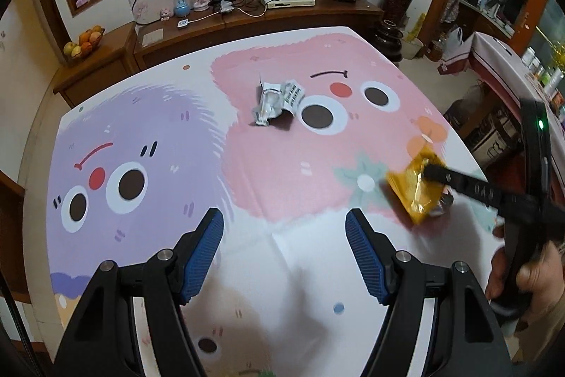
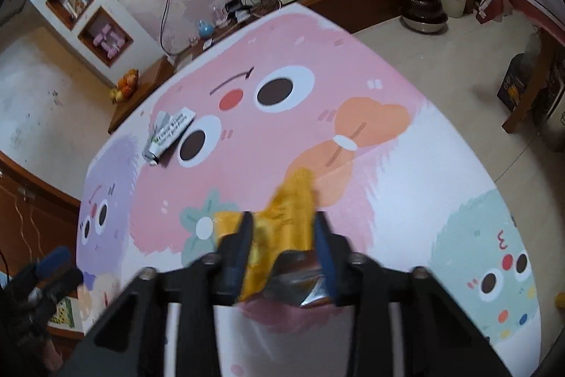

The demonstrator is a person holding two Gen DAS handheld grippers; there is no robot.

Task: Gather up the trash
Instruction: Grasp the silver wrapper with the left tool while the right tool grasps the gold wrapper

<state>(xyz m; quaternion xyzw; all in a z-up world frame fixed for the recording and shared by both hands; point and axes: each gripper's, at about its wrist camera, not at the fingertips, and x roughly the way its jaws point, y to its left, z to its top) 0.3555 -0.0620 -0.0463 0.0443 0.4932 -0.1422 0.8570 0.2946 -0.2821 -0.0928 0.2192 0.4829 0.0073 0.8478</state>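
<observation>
OK, my right tongs (image 2: 284, 248) grip the yellow wrapper (image 2: 282, 221). Left tongs (image 1: 284, 257) open, empty. Crumpled white wrapper (image 1: 277, 101) lies well beyond the yellow one.

Both wrist views look steeply down, close over the tablecloth (image 1: 282, 165), sharing its pink monster print

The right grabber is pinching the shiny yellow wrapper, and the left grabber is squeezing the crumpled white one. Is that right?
Not quite. The left gripper is open and empty in the left wrist view; the crumpled white wrapper lies untouched farther off on the tablecloth. The right gripper is indeed pinching the yellow wrapper.
</observation>
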